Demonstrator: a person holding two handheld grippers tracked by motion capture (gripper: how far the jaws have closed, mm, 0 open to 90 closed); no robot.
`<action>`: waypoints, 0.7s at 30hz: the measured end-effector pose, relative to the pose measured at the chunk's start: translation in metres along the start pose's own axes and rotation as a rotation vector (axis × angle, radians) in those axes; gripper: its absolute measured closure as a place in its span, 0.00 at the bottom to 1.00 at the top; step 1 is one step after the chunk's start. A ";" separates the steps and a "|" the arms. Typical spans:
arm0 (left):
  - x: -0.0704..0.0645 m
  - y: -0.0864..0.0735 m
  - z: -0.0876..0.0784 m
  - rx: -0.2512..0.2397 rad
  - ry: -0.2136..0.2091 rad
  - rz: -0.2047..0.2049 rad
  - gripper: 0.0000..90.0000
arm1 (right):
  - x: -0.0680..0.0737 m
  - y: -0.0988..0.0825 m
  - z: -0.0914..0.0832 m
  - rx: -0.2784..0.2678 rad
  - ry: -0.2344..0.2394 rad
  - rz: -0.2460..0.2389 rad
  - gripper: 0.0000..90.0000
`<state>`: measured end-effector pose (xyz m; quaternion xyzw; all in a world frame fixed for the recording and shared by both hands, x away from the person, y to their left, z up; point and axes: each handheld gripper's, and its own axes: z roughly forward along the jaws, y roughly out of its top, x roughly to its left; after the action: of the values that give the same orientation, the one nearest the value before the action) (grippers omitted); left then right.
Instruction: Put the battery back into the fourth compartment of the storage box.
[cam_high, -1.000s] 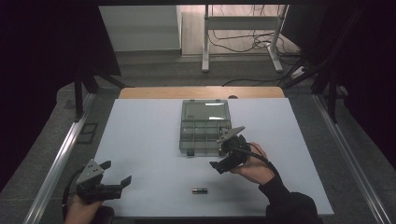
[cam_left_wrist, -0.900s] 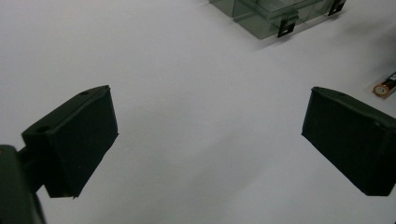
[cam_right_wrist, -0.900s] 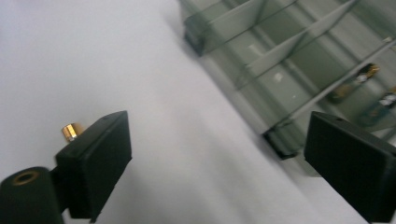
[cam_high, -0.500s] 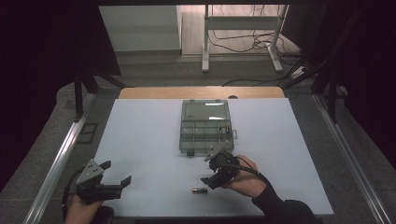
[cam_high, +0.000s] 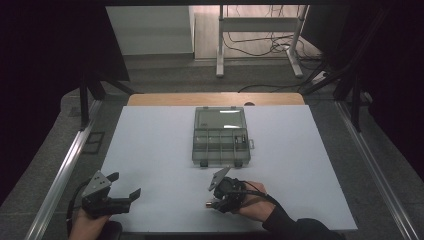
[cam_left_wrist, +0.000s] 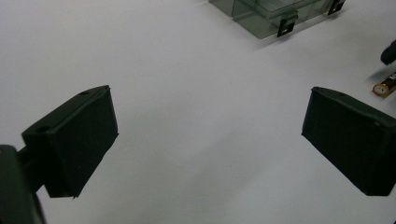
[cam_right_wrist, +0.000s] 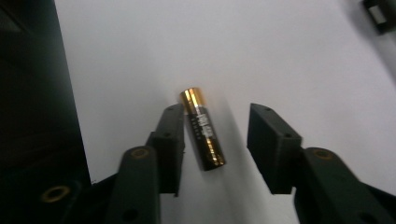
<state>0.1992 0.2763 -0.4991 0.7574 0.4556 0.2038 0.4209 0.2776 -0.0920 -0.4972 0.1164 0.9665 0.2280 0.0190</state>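
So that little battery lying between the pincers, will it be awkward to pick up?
Probably a bit. The battery is a smooth round cylinder lying on its side on the flat white table, so a nudge could set it rolling. Its glossy casing may be slippery. The right gripper has just been closing with the battery between its jaws, one side already close, so it looks rigid enough to squeeze.
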 end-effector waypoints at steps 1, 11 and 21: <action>0.000 0.000 0.000 0.000 0.000 0.000 0.04 | 0.000 0.000 0.000 0.000 0.000 0.000 0.68; 0.000 0.000 0.000 0.001 -0.001 0.002 0.04 | 0.003 0.000 0.006 0.031 -0.010 -0.029 0.85; 0.000 0.000 0.000 0.001 -0.003 0.001 0.04 | -0.011 0.000 -0.012 -0.025 -0.054 0.023 0.85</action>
<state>0.1993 0.2764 -0.4992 0.7583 0.4547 0.2027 0.4209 0.2872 -0.0994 -0.4867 0.1331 0.9613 0.2372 0.0439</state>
